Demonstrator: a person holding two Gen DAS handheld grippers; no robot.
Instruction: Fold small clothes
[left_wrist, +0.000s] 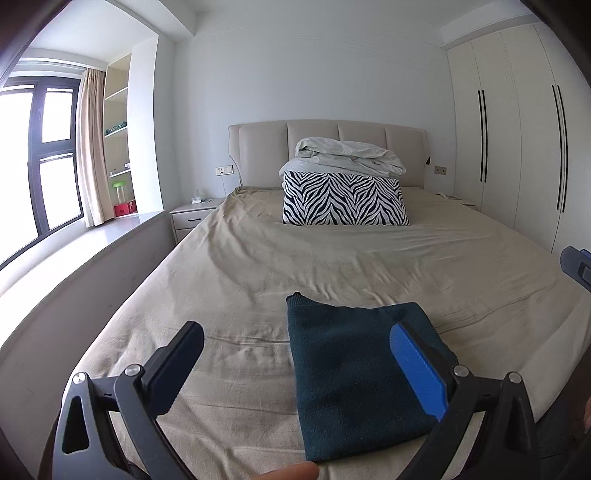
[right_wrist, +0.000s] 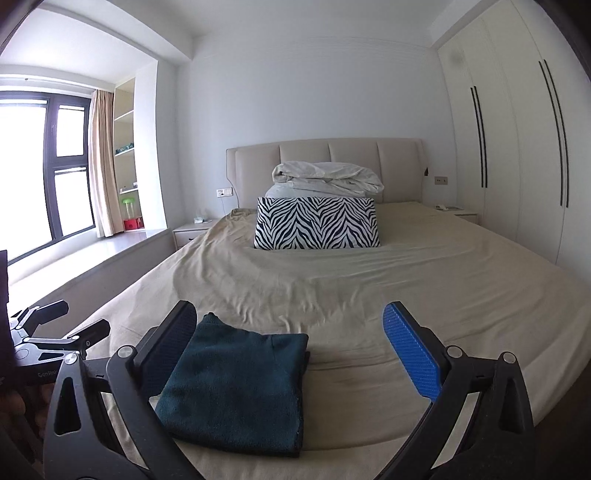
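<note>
Left gripper (left_wrist: 295, 369): spread wide, nothing between the fingers, touching nothing; black finger (left_wrist: 177, 369) on its left, blue pad (left_wrist: 419, 373) on its right.
Right gripper (right_wrist: 299, 354): likewise spread wide, holding nothing; dark finger (right_wrist: 168, 350) on its left, blue pad (right_wrist: 412, 354) on its right.
Left gripper pose: held low over the near edge of the bed, aimed along the bed toward the headboard; fingertip of the holding hand (left_wrist: 291, 472) just visible at the bottom edge.
Right gripper pose: same heading, held beside the left gripper, which shows at its far left (right_wrist: 55, 332).
Garment: dark teal knitted cloth (left_wrist: 354, 380), folded into a flat rectangle, lying on the sheet just ahead of both tools near the foot of the bed.
Garment vs left gripper: ahead and to the right, partly behind the blue pad.
Garment vs right gripper: (right_wrist: 240, 387) ahead and to the left, its left edge behind the dark finger; contact cannot be told.
Bed (left_wrist: 258, 266): beige sheet, wrinkled, running straight ahead.
Far ahead: zebra-print pillow (left_wrist: 345, 199) standing against a bundled pale duvet (left_wrist: 347, 155) and the padded headboard (left_wrist: 258, 155).
Left of tools: window (left_wrist: 37, 158), curtain (left_wrist: 90, 147), shelves (left_wrist: 116, 122), nightstand (left_wrist: 192, 216).
Right of tools: white wardrobe (left_wrist: 517, 129) with long dark handles.
Obstruction: sheet between tools and garment bare.
</note>
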